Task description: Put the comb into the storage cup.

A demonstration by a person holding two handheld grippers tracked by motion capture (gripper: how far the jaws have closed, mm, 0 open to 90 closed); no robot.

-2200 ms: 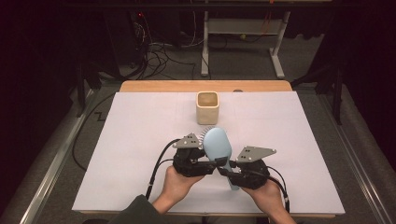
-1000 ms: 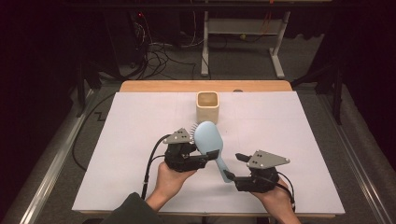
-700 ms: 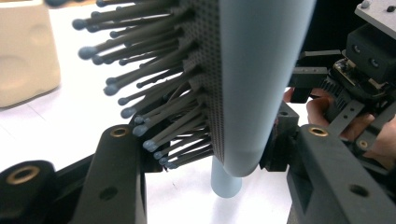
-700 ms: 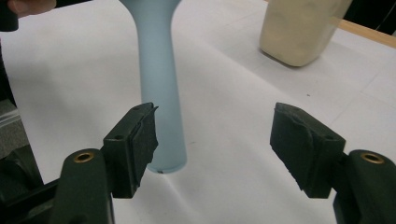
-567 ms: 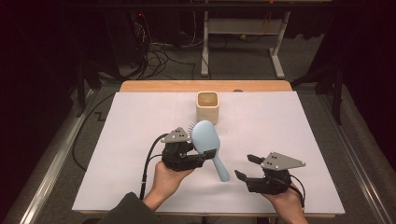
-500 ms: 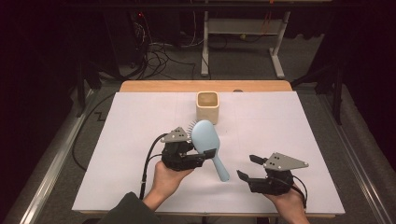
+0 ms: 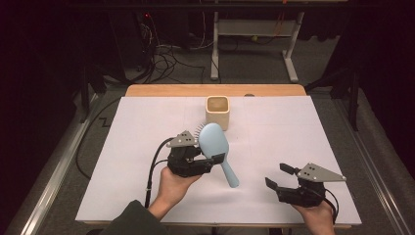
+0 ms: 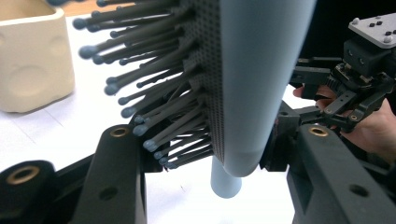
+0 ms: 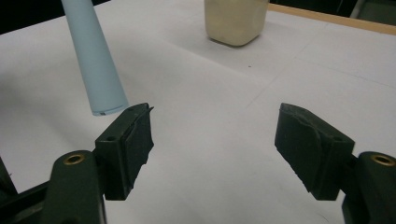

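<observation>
Place: you are working in a lab.
Evidence: cables [image 7: 166, 54] are trailing across the far floor; white-covered table [image 7: 122, 147].

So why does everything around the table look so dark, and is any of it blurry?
High view: light falls on the white table, the floor behind sinks into gloom. Left gripper view: the hairbrush sits so close that its blue back smears soft, and the beige cup is soft too. Right gripper view: the right gripper is sharp enough, with the cup above it hazy.
</observation>
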